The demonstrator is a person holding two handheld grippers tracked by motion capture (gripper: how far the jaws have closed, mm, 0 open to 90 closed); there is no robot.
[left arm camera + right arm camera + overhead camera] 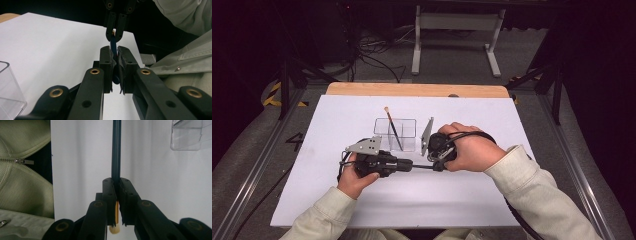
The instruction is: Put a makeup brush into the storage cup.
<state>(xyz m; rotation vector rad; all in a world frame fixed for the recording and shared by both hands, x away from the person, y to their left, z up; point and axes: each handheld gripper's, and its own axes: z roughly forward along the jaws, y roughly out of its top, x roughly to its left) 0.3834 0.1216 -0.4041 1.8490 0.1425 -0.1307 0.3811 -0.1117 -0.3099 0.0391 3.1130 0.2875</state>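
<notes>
A slim blue-handled brush (422,167) lies level between my two grippers, just above the white table. My left gripper (412,165) is shut on the blue handle (114,50). In the left gripper view its pads (107,62) press on the handle from both sides, and the right gripper's jaws clamp the same brush farther off. My right gripper (435,166) is shut on the brush near its orange ferrule (117,212). The pale bristle tip (114,229) pokes out behind the jaws, and the dark handle (116,150) runs straight ahead.
A clear plastic box (404,131) stands just beyond the grippers with another thin brush (393,129) leaning in it; its corner (7,85) is close to the left gripper. White table surface (337,125) spreads to the left. A sleeve and jacket (22,182) are close.
</notes>
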